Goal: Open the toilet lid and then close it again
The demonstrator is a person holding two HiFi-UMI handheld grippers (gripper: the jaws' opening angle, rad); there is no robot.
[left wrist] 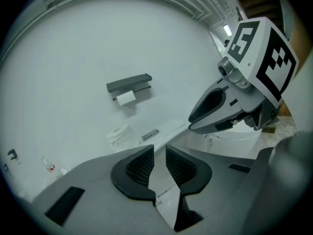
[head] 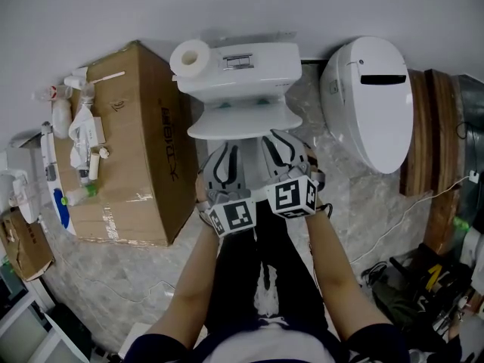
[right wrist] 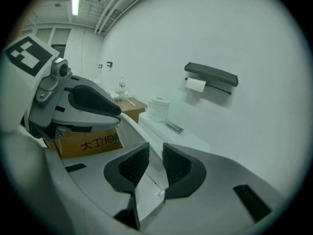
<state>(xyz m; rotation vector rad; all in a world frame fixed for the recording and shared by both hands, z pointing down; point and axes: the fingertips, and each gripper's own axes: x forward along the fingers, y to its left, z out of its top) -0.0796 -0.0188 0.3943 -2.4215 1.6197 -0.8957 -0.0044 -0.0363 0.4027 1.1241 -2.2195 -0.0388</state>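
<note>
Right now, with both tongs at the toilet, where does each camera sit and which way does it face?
Head view: on the person's head, looking steeply down on the toilet lid, tank and cardboard box; both forearms, left tongs and right tongs show.
Left gripper view: on the left tongs, facing the wall, lid's edge gripped between them; right tongs alongside.
Right gripper view: on the right tongs, facing likewise; left tongs alongside.
Shared: both gripper views show the toilet roll and paper holder.

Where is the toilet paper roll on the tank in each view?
Head view: toilet paper roll upper centre-left, on the tank's left end.
Left gripper view: left of centre, above the jaws.
Right gripper view: centre, above the jaws.
Shared landmark: metal flush plate beside the roll.
</note>
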